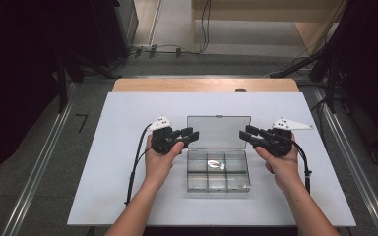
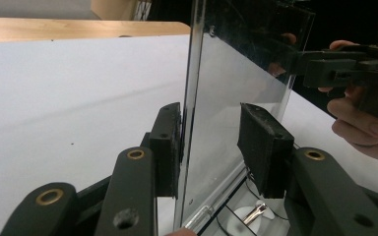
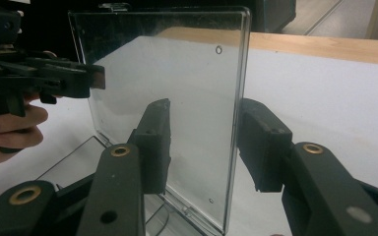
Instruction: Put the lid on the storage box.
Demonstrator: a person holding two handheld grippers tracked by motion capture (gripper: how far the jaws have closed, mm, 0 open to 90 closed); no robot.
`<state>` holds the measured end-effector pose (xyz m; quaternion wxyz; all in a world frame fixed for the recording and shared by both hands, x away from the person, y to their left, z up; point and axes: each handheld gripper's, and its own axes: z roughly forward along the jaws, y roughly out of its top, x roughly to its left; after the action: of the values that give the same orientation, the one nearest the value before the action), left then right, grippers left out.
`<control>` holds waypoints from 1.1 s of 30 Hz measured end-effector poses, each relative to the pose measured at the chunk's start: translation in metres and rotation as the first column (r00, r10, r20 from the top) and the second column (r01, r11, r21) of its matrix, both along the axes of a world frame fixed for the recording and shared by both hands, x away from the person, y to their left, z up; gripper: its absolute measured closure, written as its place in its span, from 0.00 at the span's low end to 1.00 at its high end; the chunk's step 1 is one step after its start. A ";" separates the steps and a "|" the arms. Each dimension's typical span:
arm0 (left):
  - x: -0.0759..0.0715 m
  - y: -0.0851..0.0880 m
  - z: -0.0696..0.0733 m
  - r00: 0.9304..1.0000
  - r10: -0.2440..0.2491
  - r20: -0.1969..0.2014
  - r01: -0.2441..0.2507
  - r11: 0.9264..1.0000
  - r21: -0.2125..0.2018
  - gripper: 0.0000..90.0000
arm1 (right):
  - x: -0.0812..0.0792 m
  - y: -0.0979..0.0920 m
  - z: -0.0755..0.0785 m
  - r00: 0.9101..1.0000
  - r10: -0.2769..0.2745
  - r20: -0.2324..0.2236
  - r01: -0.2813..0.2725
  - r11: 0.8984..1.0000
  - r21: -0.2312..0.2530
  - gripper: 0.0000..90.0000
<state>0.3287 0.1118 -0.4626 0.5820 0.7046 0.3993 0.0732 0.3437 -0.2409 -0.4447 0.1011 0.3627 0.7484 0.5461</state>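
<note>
Claws first: your left claw (image 1: 189,133) sits at the 9 o'clock edge of the upright lid, your right claw (image 1: 246,133) at the 3 o'clock edge, both parted with the clear panel standing in the gap. In the left gripper view one pad (image 2: 170,147) looks pressed to the lid's edge while the other pad (image 2: 263,147) stands off it, so that claw is not clamped. In the right gripper view both pads (image 3: 155,142) flank the lid's edge with daylight either side. My guess is that you have bracketed the lid from both sides to steady it upright or to swing it on its hinge.

Largest to smallest: the white rectangular desk (image 1: 128,162) carries everything, with a strip of bare wood showing at its 12 o'clock end. At its centre lies the clear plastic compartment box (image 1: 218,178), its base divided into cells and its transparent hinged lid (image 1: 219,132) raised at the 12 o'clock side. One middle cell of the row nearest the hinge holds a small silvery metal clip (image 1: 217,164); the other cells look empty.

Nothing lies between claws and lid. Beyond the desk, black stands and cables run along the floor, well apart from your work.
</note>
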 end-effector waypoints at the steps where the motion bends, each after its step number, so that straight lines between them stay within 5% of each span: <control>1: -0.001 0.000 0.000 1.000 -0.002 0.004 0.002 1.000 0.003 0.67 | -0.001 0.000 0.001 1.000 0.002 0.003 -0.002 1.000 -0.002 0.61; 18: -0.013 0.000 0.003 0.998 -0.056 0.034 0.055 0.998 0.027 0.63 | -0.017 0.000 0.003 0.999 0.025 0.029 -0.025 1.000 -0.007 0.68; 33: -0.027 0.010 0.004 0.997 -0.052 0.052 0.051 0.998 0.027 0.57 | -0.029 -0.002 0.001 0.999 0.037 0.039 -0.037 0.999 -0.011 0.67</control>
<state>0.3019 0.1219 -0.4585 0.5849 0.7199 0.3645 0.0820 0.3146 -0.2428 -0.4433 0.1073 0.3376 0.7555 0.5511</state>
